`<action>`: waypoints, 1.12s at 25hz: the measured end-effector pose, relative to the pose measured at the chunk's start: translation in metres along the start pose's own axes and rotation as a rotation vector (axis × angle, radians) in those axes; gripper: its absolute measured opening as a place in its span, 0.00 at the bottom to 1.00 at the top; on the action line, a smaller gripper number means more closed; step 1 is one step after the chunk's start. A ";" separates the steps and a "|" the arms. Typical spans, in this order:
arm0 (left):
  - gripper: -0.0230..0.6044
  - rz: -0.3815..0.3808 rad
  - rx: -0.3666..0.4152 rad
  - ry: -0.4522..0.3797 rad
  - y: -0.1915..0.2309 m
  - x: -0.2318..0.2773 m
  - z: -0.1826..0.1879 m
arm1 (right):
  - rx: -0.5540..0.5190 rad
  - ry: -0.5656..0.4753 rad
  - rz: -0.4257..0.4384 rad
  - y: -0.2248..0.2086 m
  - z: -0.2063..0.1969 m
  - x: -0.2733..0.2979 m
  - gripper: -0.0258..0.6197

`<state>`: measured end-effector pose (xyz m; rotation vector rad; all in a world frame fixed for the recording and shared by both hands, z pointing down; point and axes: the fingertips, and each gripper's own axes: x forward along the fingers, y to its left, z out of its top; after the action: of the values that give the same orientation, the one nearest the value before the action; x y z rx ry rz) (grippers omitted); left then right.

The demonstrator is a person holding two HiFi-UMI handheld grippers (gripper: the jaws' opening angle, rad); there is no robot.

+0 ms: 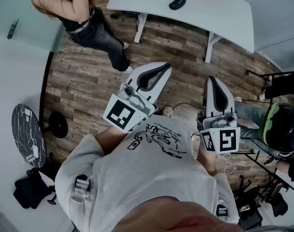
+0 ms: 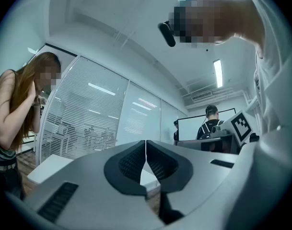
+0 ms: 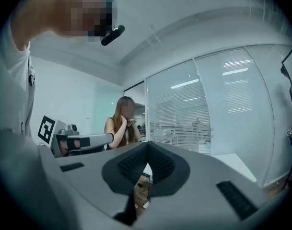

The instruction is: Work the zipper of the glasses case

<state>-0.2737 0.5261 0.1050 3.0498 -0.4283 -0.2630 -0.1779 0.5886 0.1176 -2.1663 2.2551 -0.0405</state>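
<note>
Head view: the left gripper (image 1: 162, 72) and right gripper (image 1: 212, 80) are held close to the chest, roughly level, above the wooden floor (image 1: 89, 76). A white desk (image 1: 204, 4) stands well apart at the top, with a small dark thing (image 1: 177, 3) on it that is too small to identify. The case shows nowhere.

Left gripper view: the fingers (image 2: 131, 163) meet tip to tip with nothing between them; beyond are only glass walls and a standing person (image 2: 16, 109).

Right gripper view: its fingers (image 3: 162, 164) are likewise closed and empty.

The zipper work looks not yet begun. To do it well, first find the case, then steady it with one gripper and pinch the zipper pull squarely with the other.
</note>
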 end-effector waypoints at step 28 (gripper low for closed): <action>0.07 -0.031 -0.032 0.094 0.106 0.097 -0.040 | 0.022 0.010 -0.028 -0.078 -0.028 0.126 0.05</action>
<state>-0.2035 0.3988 0.1365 3.0239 -0.3675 -0.1259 -0.1062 0.4601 0.1489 -2.1919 2.2184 -0.0755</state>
